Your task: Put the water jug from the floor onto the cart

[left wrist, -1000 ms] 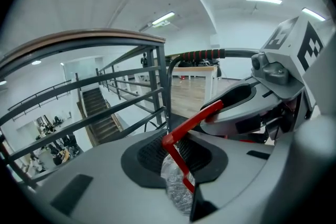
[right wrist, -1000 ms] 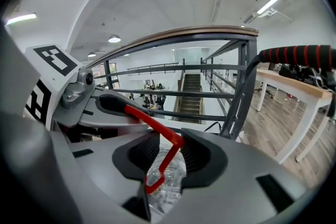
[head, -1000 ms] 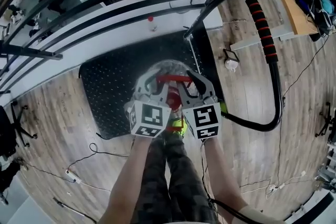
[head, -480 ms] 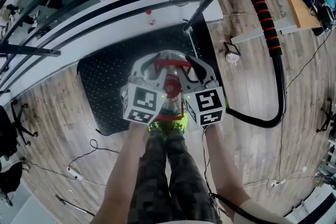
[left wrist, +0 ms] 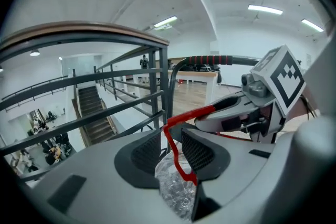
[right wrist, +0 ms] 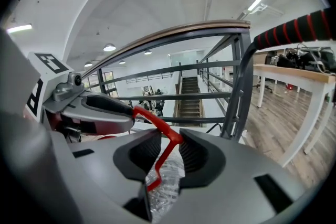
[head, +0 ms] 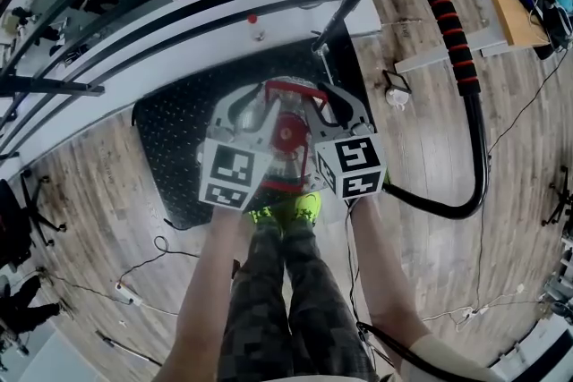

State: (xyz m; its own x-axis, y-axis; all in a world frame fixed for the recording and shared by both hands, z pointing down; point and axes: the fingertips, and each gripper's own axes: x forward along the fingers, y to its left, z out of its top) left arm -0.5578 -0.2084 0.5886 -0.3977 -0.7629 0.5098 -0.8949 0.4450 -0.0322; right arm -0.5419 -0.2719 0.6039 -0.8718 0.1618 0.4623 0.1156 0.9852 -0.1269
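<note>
The water jug (head: 288,134) is clear plastic with a red cap and a thin red handle (head: 291,87). It is over the black cart platform (head: 170,148); I cannot tell whether it rests on the platform. Both grippers meet at the handle, side by side. My left gripper (head: 253,100) has just been opening its jaws. The handle (left wrist: 171,139) still runs between them with a gap at the pads. My right gripper (head: 328,100) is shut on the handle's bend (right wrist: 174,139). Crinkled jug plastic (right wrist: 165,186) shows below the jaws.
The cart's push bar (head: 448,31), black with red grip rings, curves round the right side. A dark metal railing (head: 179,4) runs across just beyond the platform. My legs and bright shoes (head: 286,210) stand at the platform's near edge. Cables (head: 134,282) lie on the wood floor.
Both grippers and the jug have shifted up the picture, further over the black platform. The jug's cap now shows larger between the two marker cubes.
</note>
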